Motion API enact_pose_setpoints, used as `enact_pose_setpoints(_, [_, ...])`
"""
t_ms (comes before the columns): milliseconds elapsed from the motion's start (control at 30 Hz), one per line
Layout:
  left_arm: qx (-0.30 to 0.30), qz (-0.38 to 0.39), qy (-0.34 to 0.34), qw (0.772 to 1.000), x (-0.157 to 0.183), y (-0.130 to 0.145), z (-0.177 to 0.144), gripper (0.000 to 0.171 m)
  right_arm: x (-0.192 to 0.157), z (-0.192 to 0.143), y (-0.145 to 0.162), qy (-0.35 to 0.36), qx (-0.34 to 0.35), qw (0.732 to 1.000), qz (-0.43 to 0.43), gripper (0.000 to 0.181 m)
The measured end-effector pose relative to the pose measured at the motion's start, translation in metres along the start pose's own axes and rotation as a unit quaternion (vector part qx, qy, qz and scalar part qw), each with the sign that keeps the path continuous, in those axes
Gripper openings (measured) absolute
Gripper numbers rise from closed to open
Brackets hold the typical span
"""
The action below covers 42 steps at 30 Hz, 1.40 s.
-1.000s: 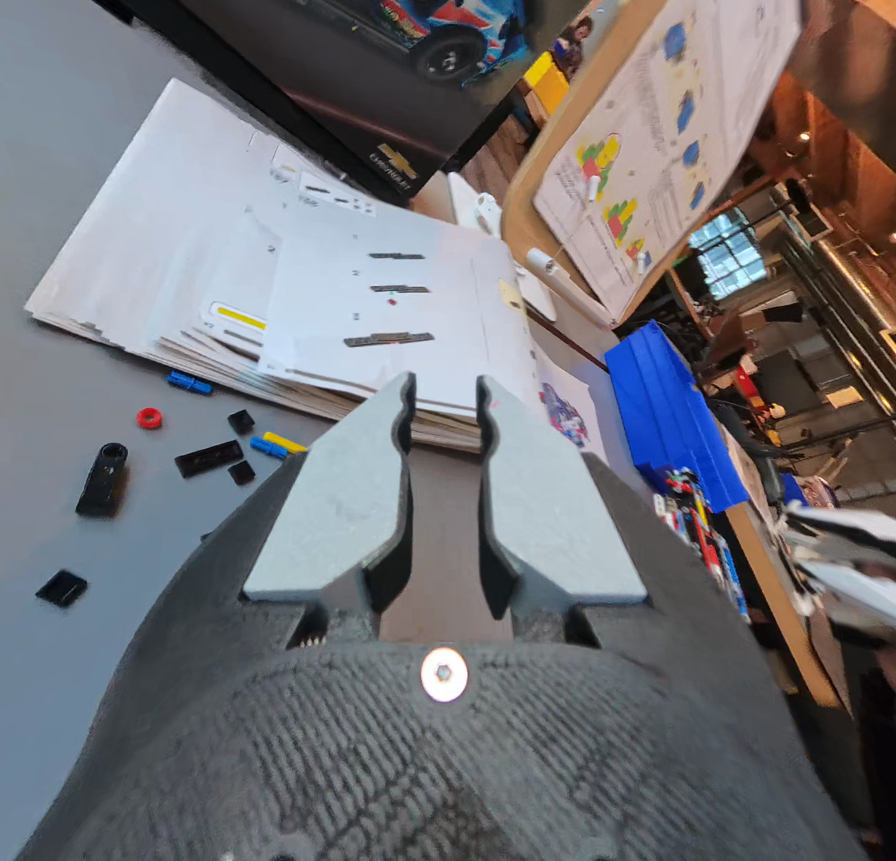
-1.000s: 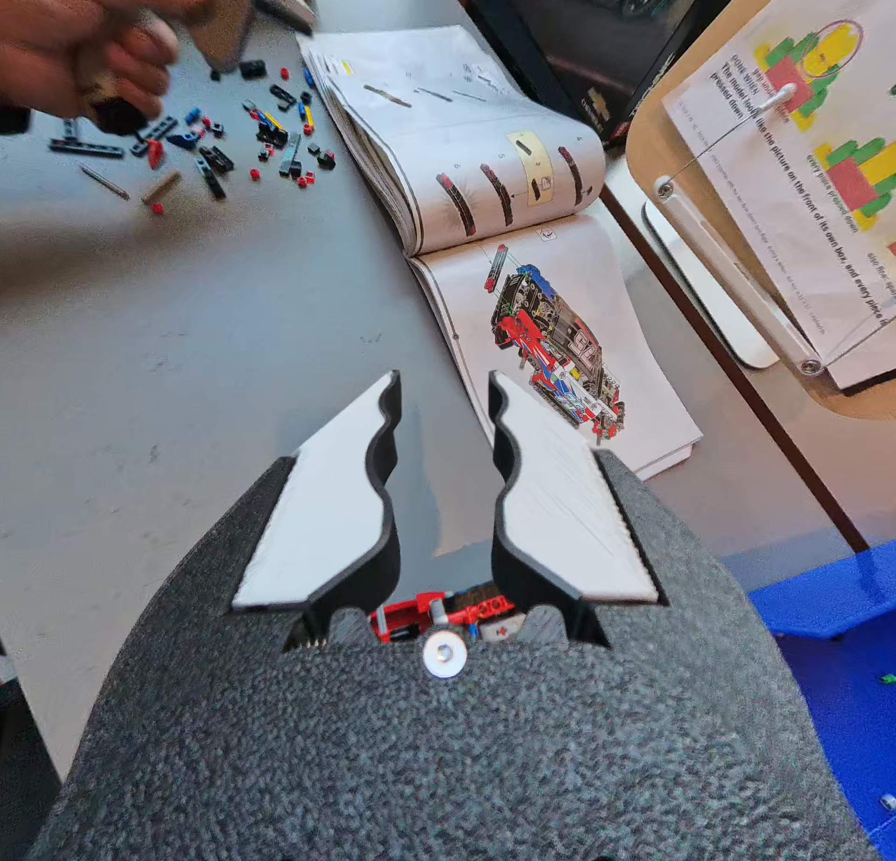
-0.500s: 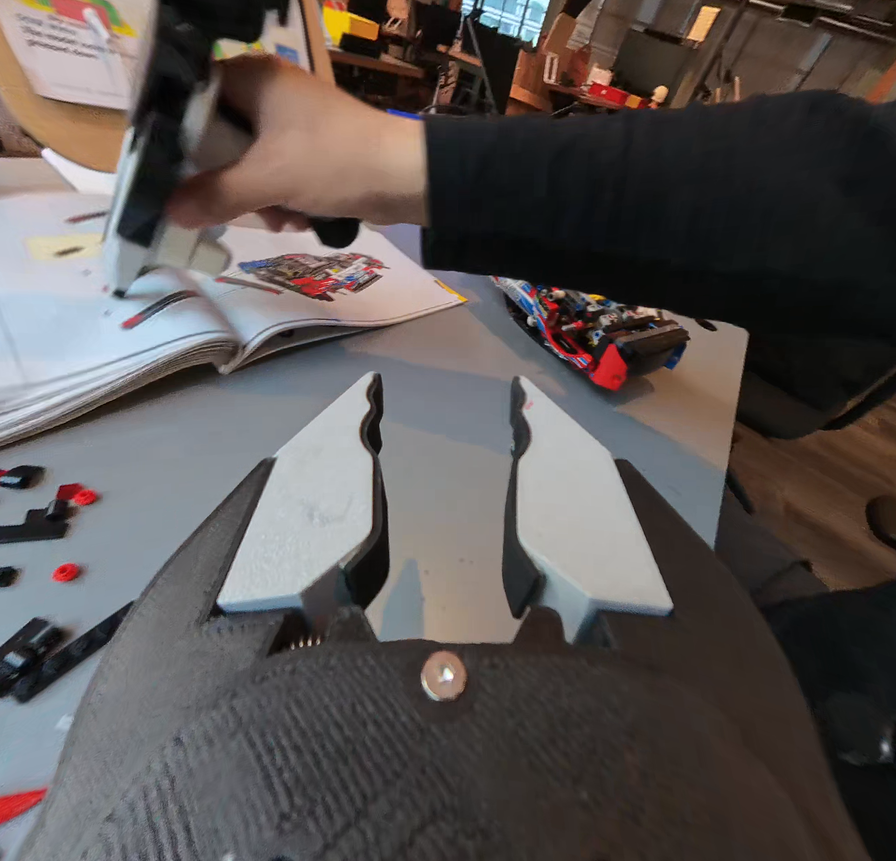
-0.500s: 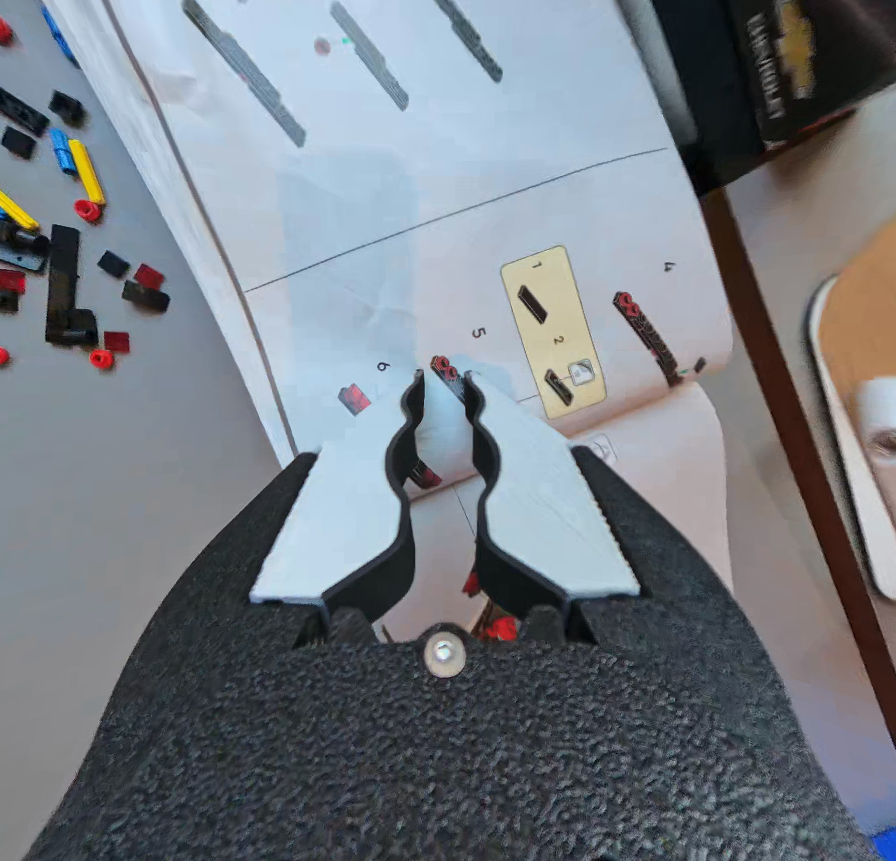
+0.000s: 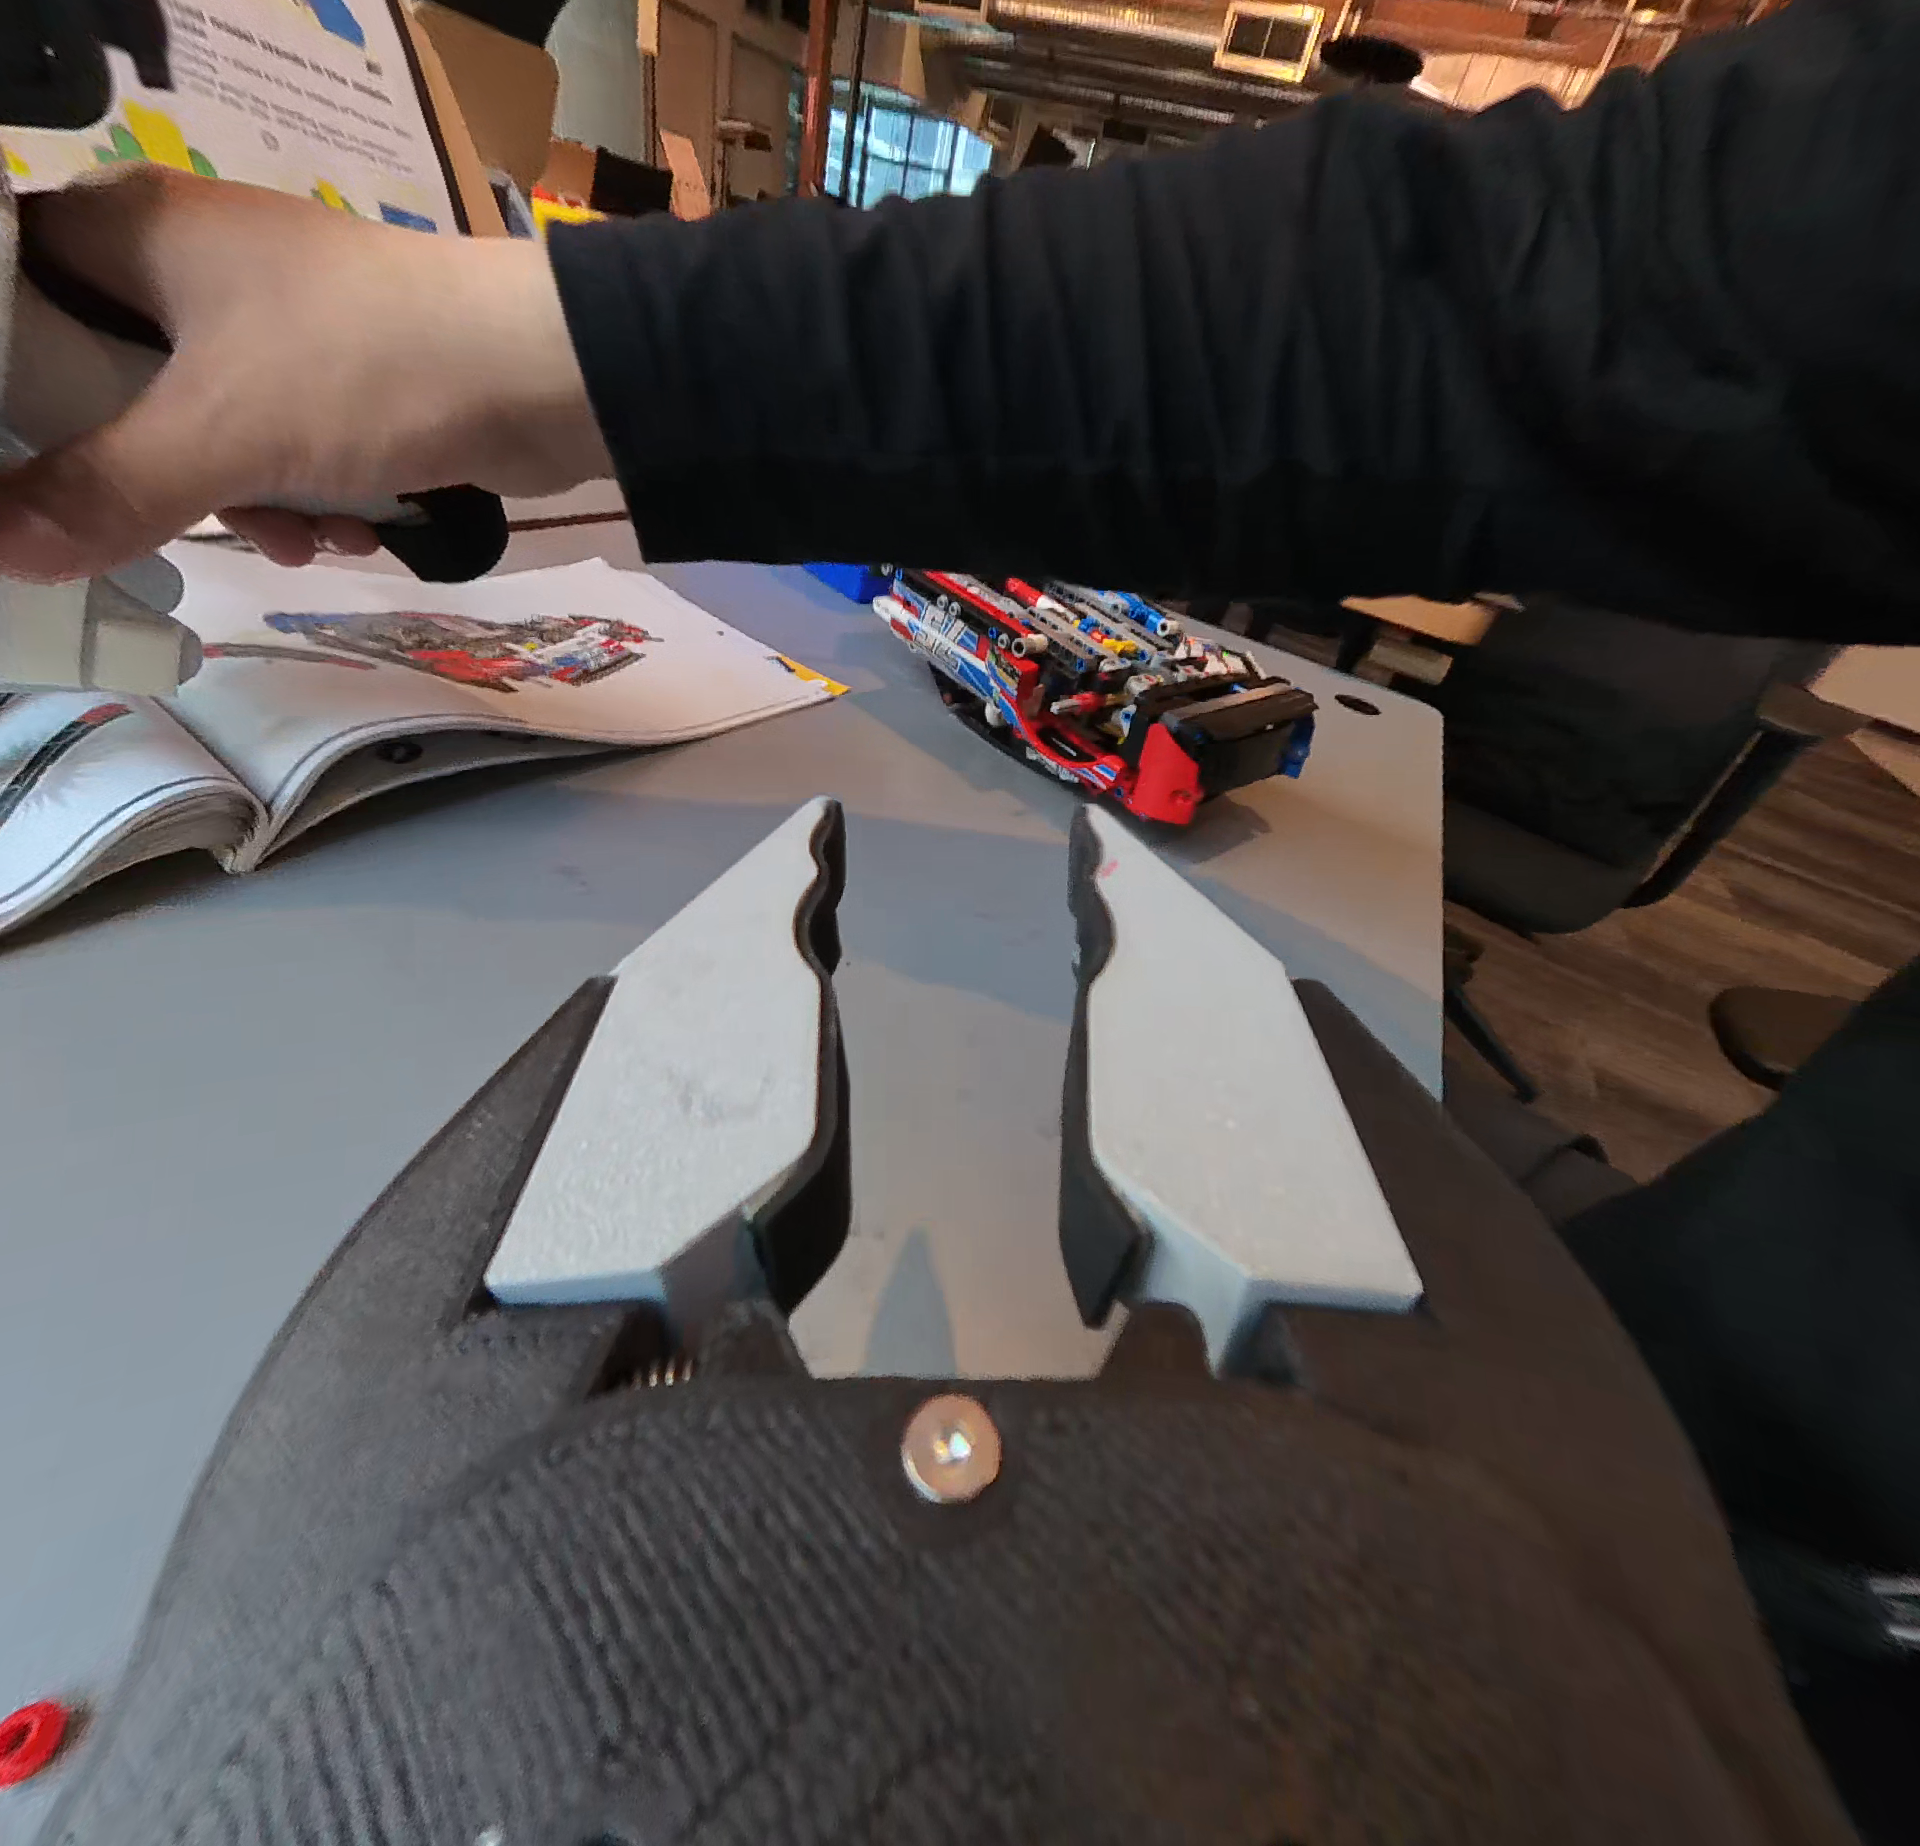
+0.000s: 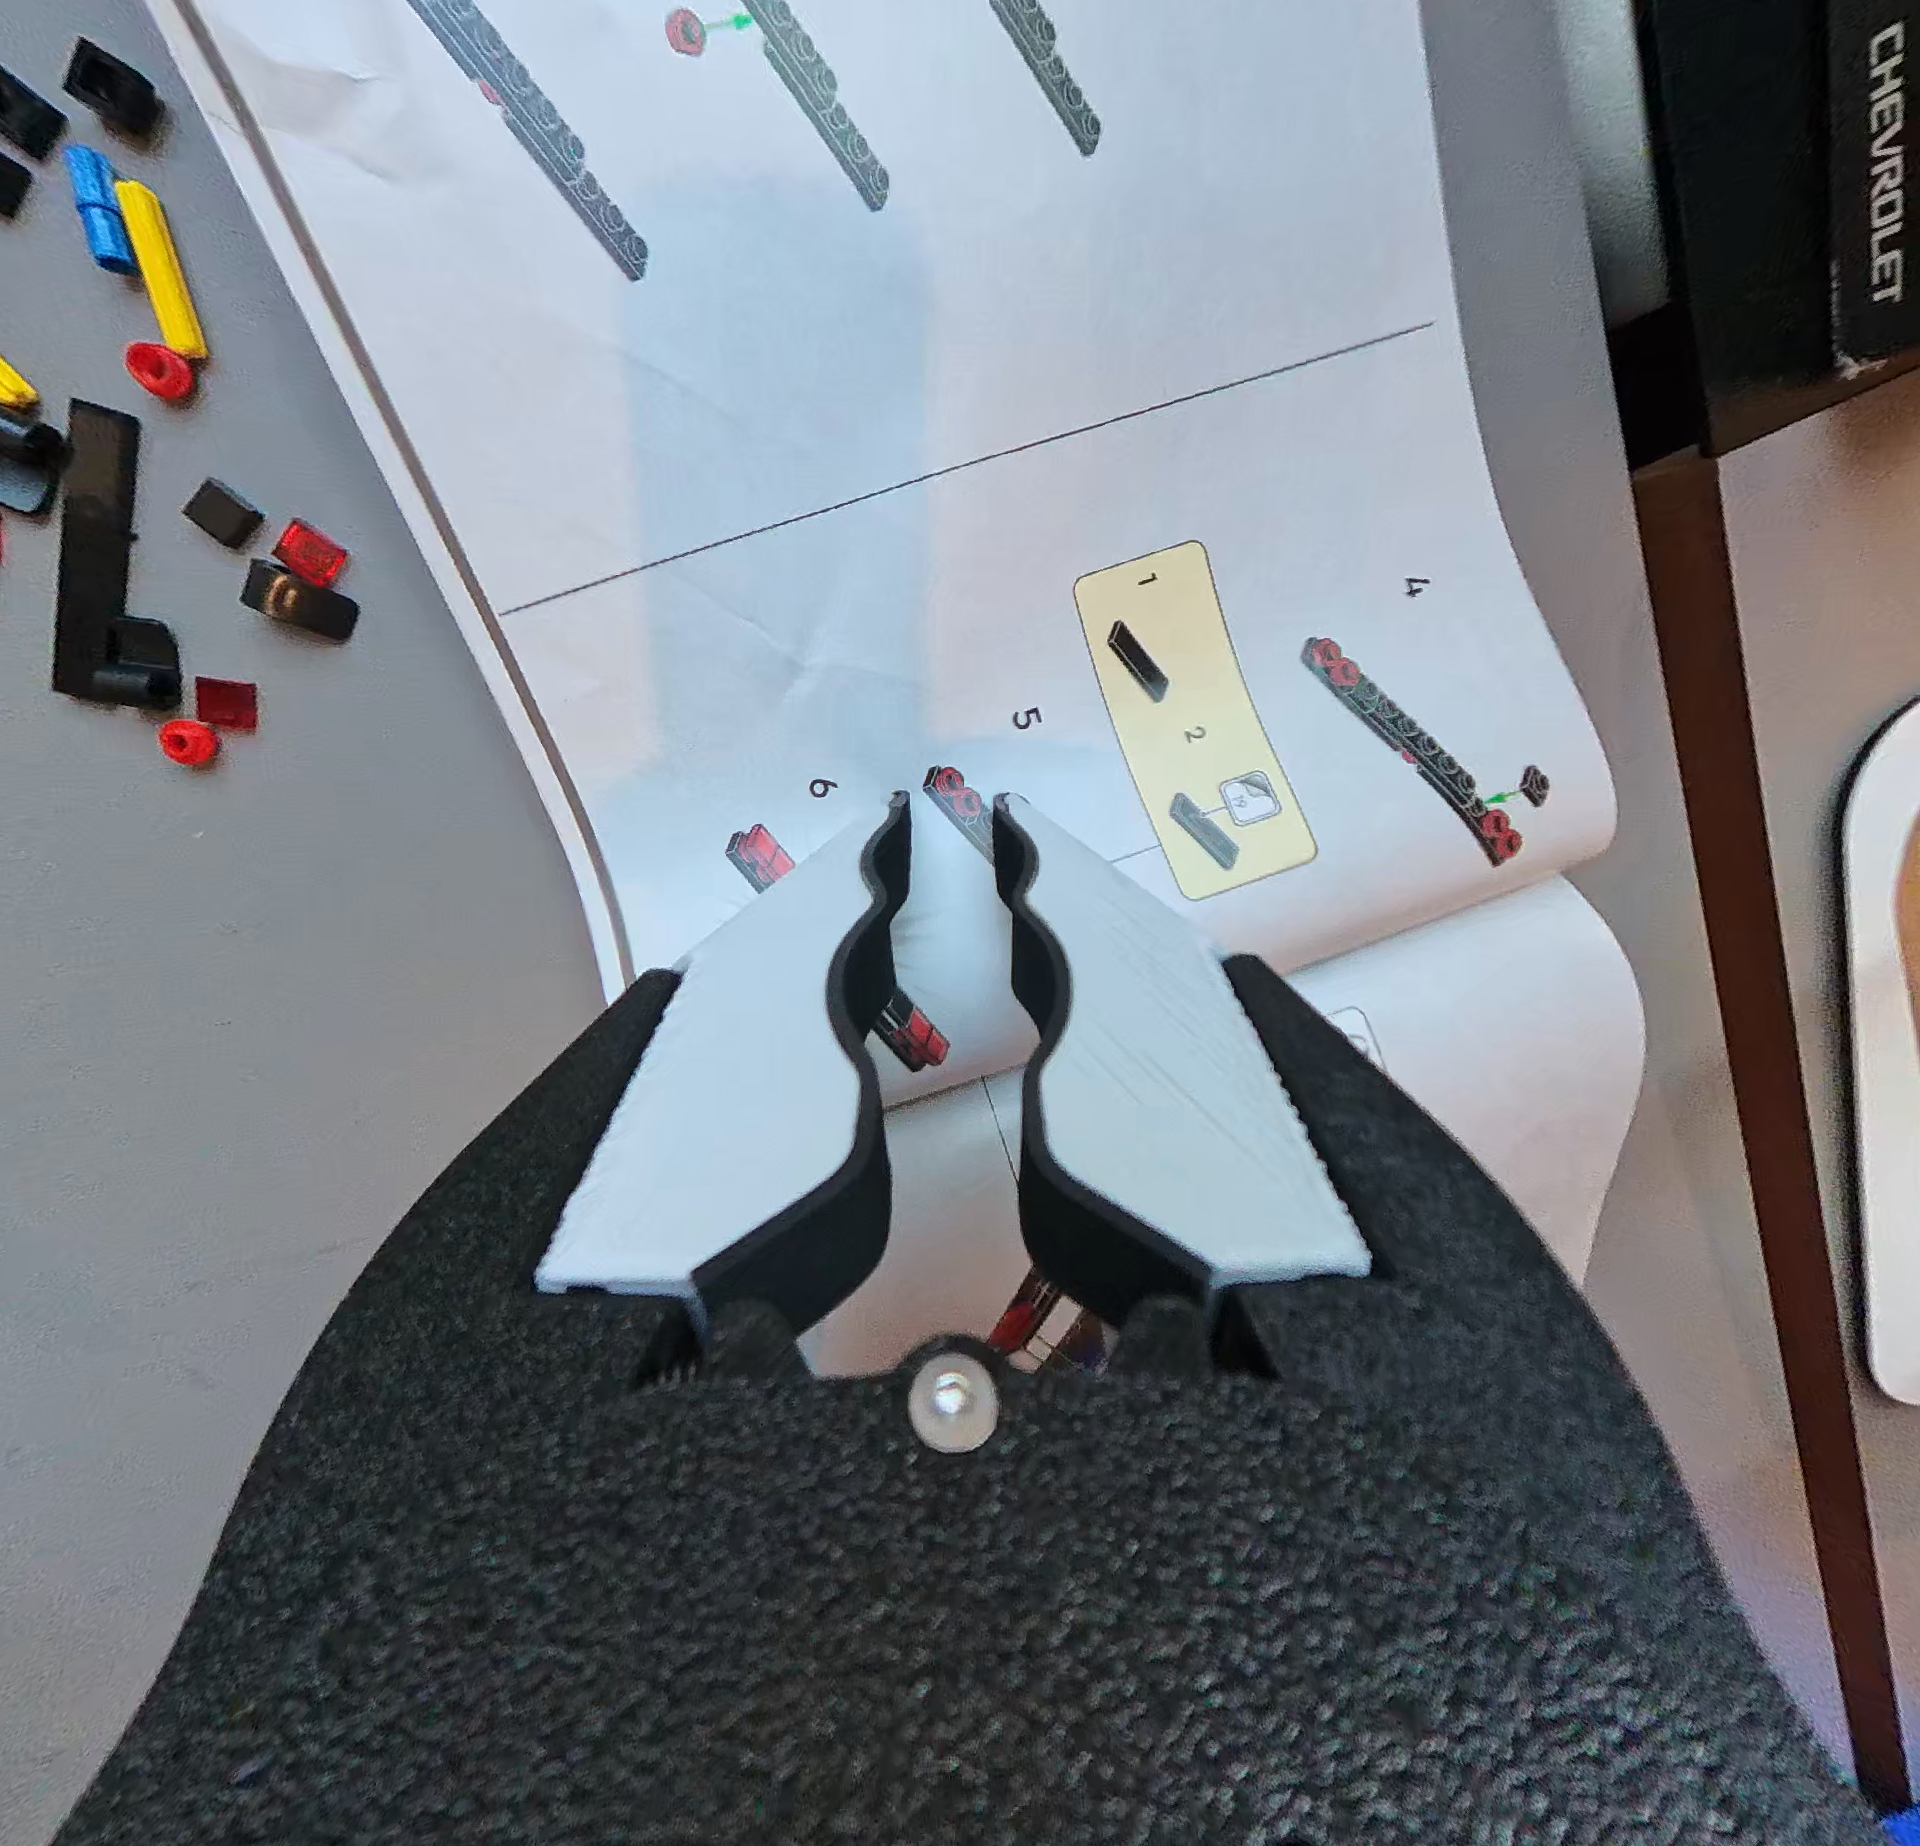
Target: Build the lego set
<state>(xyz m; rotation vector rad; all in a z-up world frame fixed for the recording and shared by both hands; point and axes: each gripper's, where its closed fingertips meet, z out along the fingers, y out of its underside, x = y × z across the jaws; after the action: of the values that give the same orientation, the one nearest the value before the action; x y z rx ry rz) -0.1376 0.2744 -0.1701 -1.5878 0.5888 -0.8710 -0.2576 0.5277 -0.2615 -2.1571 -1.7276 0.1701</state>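
Lego car is seen at one o'clock beyond the empty, parted left gripper, long axis toward ten o'clock. The right gripper, narrowly parted, holding nothing, is poised over the manual; the left is judged nearer.

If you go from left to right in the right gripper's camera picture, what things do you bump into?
Loose lego pieces on the grey table → open instruction booklet with the right gripper over it → black box.

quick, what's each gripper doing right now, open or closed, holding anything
Left gripper: open, empty, above the table.
Right gripper: slightly open, holding nothing, over the instruction booklet.
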Motion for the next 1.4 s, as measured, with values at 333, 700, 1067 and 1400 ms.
enact_pose_setpoints(333, [0.003,0.002,0.011,1.000,0.003,-0.001,0.000,0.041,-0.013,-0.211,0.053,0.014,0.214,0.974,0.069,0.032])
enact_pose_setpoints(700, [-0.014,-0.027,0.005,1.000,-0.003,0.004,0.003,0.040,-0.022,-0.285,0.362,0.053,0.281,0.894,0.345,0.044])
enact_pose_setpoints(1067, [-0.039,-0.017,-0.009,0.999,-0.004,0.010,0.008,0.037,-0.086,-0.210,0.417,-0.081,0.262,0.877,0.395,0.054])
enact_pose_setpoints(1400, [-0.043,-0.064,-0.004,0.997,-0.013,0.012,0.009,0.036,-0.124,-0.196,0.375,-0.165,0.286,0.870,0.365,0.037])
